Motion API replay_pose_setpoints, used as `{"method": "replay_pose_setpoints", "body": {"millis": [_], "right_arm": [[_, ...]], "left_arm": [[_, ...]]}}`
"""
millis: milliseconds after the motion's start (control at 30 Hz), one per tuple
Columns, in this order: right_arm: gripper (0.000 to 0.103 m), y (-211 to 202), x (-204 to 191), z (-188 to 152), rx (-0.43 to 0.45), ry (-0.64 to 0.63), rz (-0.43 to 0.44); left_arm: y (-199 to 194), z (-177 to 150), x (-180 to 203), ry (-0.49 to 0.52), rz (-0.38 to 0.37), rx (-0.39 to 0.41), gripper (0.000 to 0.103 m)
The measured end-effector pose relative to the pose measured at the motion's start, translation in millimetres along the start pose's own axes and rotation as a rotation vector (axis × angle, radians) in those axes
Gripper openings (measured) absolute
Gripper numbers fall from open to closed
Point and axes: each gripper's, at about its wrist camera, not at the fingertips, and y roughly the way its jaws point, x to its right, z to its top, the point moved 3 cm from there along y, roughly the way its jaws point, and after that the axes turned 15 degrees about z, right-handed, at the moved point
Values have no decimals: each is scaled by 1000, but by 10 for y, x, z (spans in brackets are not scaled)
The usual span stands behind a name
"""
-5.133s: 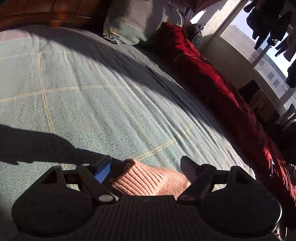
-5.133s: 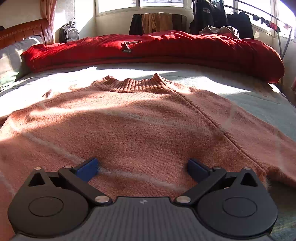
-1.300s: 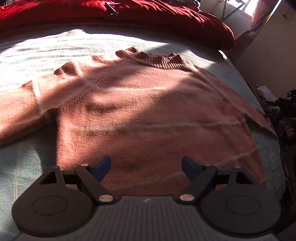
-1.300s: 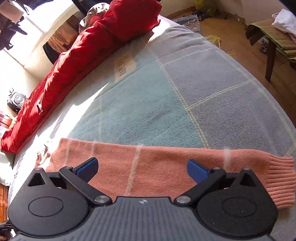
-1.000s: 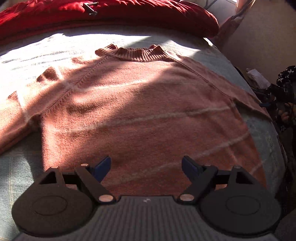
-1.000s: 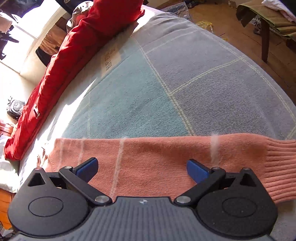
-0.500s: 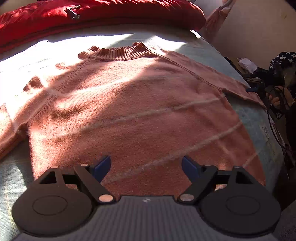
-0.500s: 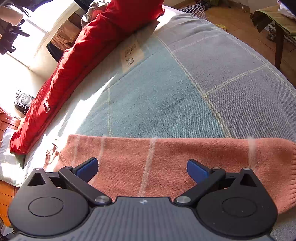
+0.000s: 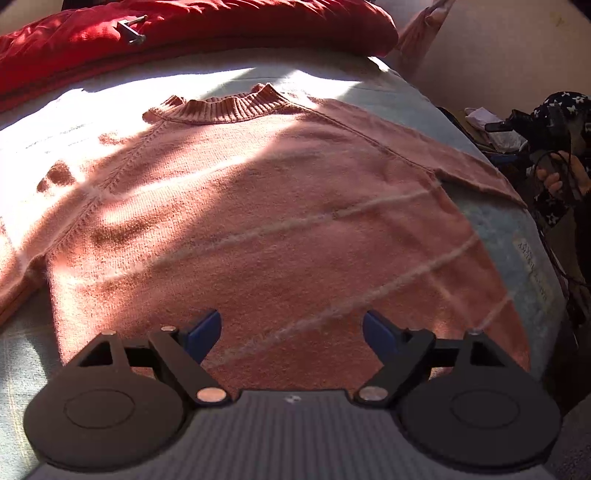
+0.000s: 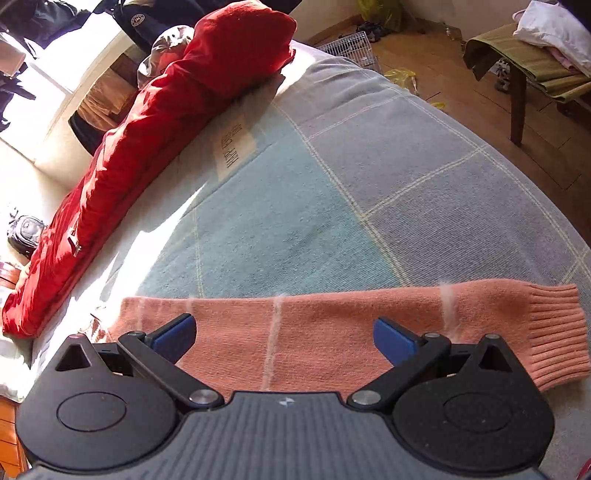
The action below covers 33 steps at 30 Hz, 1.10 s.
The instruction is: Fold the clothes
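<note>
A salmon-pink knit sweater lies spread flat, front up, on a bed covered by a pale blue-green blanket crossed with thin cream lines — half in bright sun, half in shadow. Its ribbed collar points toward a long red quilt bunched along the bed's far edge. The left gripper hovers low over the sweater's lower body, jaws wide apart and holding nothing, the blue pads clear of the knit. The right gripper sits over the outstretched sleeve, which runs straight across the blanket to a ribbed cuff at the right; its jaws are likewise spread, with nothing between them. In the right wrist view the red quilt runs beside a sunlit window side where dark clothes hang, and a small dark backpack sits at the left. Beyond the bed's foot is a wooden floor, a wire rack, and a wooden bench draped in olive cloth with white laundry on top. A person's hand shows at the right edge of the left wrist view.
</note>
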Motion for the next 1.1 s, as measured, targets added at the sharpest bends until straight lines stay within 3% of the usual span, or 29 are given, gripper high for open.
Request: {"method": "replay_pose_setpoints", "body": {"millis": [100, 300, 367, 500, 600, 733, 767, 800, 967, 1100], "right_arm": [[103, 255, -387, -106, -55, -63, 83], [103, 815, -1595, -569, -202, -317, 235], [103, 1010, -1911, -763, -249, -400, 234], [103, 1479, -2410, -1323, -308, -610, 129], [103, 1782, -2560, -1756, -340, -701, 58], [103, 2067, -2493, -2238, -388, -730, 0], [103, 2088, -2489, -2316, -366, -773, -22], [103, 2086, -2492, -2368, -338, -814, -39], [103, 2051, -2476, -2404, -258, -776, -70], [103, 2049, -2502, -2435, -236, -782, -88]], "left_arm": [[-12, -19, 58, 15, 6, 4, 84], [-36, -100, 138, 24, 16, 27, 84], [-48, -158, 149, 16, 22, 47, 84], [-36, -267, 62, -42, 20, 68, 84], [9, -177, -131, -94, 15, 88, 84], [79, 4, -420, -163, 11, 123, 84], [96, 49, -493, -180, 10, 132, 84], [113, 94, -565, -198, 9, 140, 84], [217, 321, -909, -278, 3, 181, 84], [664, 488, -979, -303, -19, 134, 84]]}}
